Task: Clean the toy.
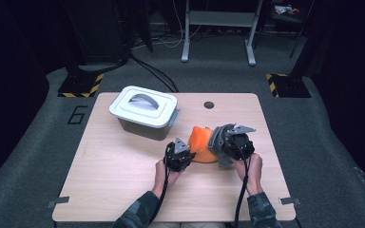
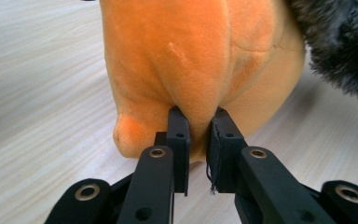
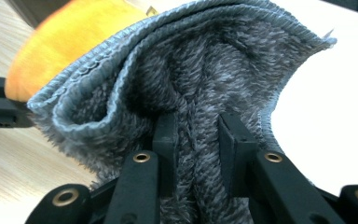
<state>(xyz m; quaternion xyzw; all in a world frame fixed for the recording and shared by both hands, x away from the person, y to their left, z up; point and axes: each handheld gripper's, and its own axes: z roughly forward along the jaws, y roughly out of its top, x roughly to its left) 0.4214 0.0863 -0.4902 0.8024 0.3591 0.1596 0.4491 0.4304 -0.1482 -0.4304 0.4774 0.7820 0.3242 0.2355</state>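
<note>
Orange plush is pinched between the left gripper's [image 2: 196,116] fingers [image 2: 179,135], closed narrow on a fold at the soft toy's [image 1: 203,142] near edge. The right gripper's [image 3: 196,122] fingers [image 3: 165,140] clamp a bunched grey fleecy cloth [image 3: 186,70] that wraps the toy's right side. Toy and cloth sit mid-worktop [image 1: 123,171], between both hands; judging by that, pulling apart sideways would separate them. A lidded white box [image 1: 144,111] waits back-left.

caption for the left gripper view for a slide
Left tongs pinch a fold of the orange plush on the table.
</note>
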